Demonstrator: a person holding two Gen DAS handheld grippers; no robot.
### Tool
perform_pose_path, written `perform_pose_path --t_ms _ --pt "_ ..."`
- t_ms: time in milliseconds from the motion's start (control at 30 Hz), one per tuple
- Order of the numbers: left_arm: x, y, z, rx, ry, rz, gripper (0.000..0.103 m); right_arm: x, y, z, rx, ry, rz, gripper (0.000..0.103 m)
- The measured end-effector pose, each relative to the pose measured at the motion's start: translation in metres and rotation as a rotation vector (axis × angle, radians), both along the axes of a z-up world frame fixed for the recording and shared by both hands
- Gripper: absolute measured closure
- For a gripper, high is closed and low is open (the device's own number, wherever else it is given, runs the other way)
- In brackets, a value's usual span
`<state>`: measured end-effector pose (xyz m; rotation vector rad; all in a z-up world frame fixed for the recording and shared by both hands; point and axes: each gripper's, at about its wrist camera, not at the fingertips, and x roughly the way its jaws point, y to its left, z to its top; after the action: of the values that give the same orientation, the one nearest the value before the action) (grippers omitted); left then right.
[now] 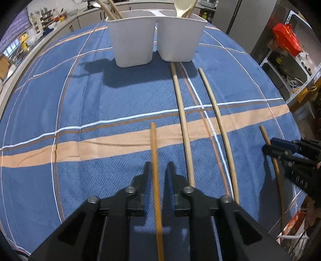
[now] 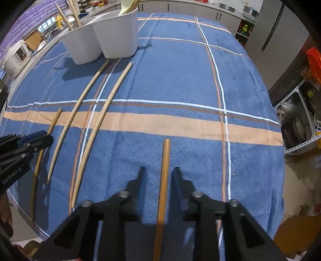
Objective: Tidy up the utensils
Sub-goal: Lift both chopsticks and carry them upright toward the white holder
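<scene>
Two white bins (image 1: pixel 132 38) (image 1: pixel 180 36) stand at the far end of a blue plaid tablecloth, holding wooden sticks and a pale spoon (image 1: pixel 183 8). Several wooden chopsticks lie on the cloth. My left gripper (image 1: pixel 158 166) is open, its fingers on either side of a brown chopstick (image 1: pixel 154 160). Two paler chopsticks (image 1: pixel 181 112) (image 1: pixel 217 114) lie to its right. My right gripper (image 2: pixel 158 170) is open, straddling another brown chopstick (image 2: pixel 164 170). The right gripper also shows in the left wrist view (image 1: pixel 268 147), and the left gripper in the right wrist view (image 2: pixel 42 138).
The bins show in the right wrist view at the upper left (image 2: pixel 82 46) (image 2: pixel 118 38). A kitchen counter (image 1: pixel 50 26) runs behind the table. Metal shelving (image 1: pixel 297 66) and a fridge (image 2: pixel 276 38) stand to the right. The table edge drops off at the right (image 2: pixel 282 180).
</scene>
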<state>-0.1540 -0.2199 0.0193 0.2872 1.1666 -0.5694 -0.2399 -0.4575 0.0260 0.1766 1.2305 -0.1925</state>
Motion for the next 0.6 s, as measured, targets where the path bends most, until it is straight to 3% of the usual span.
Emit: perform_pose_path --t_ms 233,600 --pt "-0.013 0.016 0.015 -0.092 -0.007 0.025 0.098 -0.02 -0.021 0.012 0.16 -0.171 -0.088 0.096" --pt "-0.032 0.054 0.069 -0.245 -0.12 0.056 0.098 -0.063 -0.01 0.065 0.148 -0.416 -0.127 0.096"
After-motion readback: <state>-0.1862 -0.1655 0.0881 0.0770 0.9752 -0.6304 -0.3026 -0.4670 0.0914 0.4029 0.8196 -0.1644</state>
